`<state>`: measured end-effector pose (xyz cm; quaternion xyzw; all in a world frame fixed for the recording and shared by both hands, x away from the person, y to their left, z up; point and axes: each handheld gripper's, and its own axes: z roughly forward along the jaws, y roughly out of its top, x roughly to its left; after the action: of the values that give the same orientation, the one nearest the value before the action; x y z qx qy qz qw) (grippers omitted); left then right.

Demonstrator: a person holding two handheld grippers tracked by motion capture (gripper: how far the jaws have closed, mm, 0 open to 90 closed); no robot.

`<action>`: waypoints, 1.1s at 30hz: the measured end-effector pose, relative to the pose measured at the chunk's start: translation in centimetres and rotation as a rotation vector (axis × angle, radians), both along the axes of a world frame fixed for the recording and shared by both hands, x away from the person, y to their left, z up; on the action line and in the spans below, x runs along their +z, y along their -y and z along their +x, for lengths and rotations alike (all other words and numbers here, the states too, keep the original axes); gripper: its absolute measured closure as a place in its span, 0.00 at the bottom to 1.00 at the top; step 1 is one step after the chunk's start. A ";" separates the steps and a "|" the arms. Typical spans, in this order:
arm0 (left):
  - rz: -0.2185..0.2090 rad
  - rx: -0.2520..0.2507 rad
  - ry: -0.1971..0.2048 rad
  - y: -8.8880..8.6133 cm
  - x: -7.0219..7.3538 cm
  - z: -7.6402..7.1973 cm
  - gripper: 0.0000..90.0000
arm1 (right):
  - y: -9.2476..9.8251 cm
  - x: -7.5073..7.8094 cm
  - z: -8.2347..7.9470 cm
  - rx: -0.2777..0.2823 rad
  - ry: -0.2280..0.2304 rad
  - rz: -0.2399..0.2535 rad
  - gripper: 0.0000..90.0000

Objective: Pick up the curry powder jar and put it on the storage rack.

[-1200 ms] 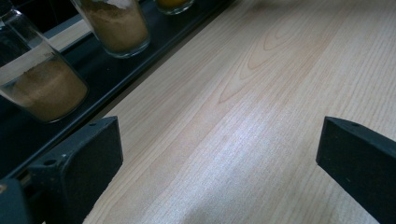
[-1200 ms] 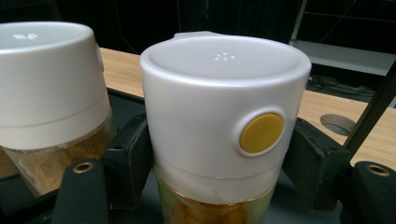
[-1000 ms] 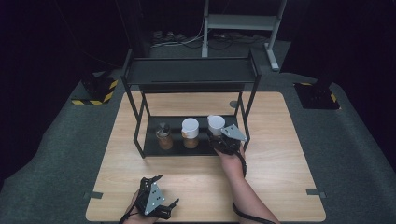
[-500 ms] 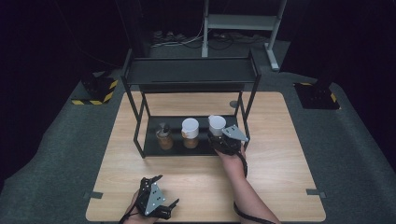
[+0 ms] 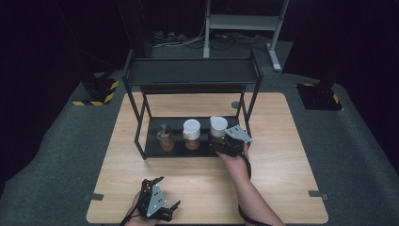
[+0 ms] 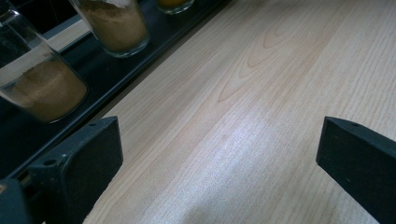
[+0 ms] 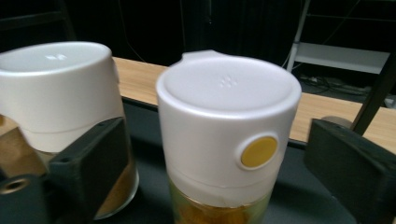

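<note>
Three spice jars stand in a row on the black tray (image 5: pixel 153 149) under a black rack. The right jar (image 5: pixel 218 126) has a white cap with a yellow dot (image 7: pixel 259 151). My right gripper (image 5: pixel 218 142) is around it and its jaws have just been opening. In the right gripper view a gap shows on both sides of this jar (image 7: pixel 229 116), so nothing is gripped. The middle jar (image 5: pixel 191 129) is white-capped too, and the left jar (image 5: pixel 164 139) holds brown powder. My left gripper (image 5: pixel 165 191) rests open near the table's front edge, over bare wood (image 6: pixel 219 154).
The rack's upper shelf (image 5: pixel 190 71) hangs over the tray on thin black legs (image 5: pixel 139 136). In the left gripper view, two glass jars of brown powder (image 6: pixel 46 88) stand on the tray's edge to the left. Bare wooden table (image 5: pixel 282 155) lies to the right and in front.
</note>
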<state>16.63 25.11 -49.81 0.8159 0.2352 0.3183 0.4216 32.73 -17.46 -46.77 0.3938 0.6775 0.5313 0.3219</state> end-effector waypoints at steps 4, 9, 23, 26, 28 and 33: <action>0.004 -0.001 0.002 0.1 0.0 0.0 0.01 | 0.2 0.5 -0.2 0.010 0.003 0.002 0.01; 0.003 -0.001 0.001 0.0 0.0 0.0 0.01 | 0.4 1.1 -0.7 0.021 0.012 0.008 0.00; 0.010 0.001 -0.001 0.2 0.1 0.0 0.01 | 1.8 2.0 -2.8 0.054 0.039 0.007 0.00; 0.012 0.002 -0.001 0.2 0.1 0.0 0.01 | 2.2 2.1 -3.4 0.054 0.045 0.008 0.00; 0.013 0.002 -0.001 0.2 0.1 0.0 0.01 | 2.5 2.2 -3.8 0.055 0.048 0.007 0.00; 0.019 0.002 -0.001 0.3 0.1 0.0 0.01 | 3.3 2.2 -4.8 0.058 0.058 0.005 0.00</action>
<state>16.65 24.77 -49.70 0.8199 0.2331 0.3204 0.4133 27.93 -20.76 -44.55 0.3593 0.6778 0.5532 0.3247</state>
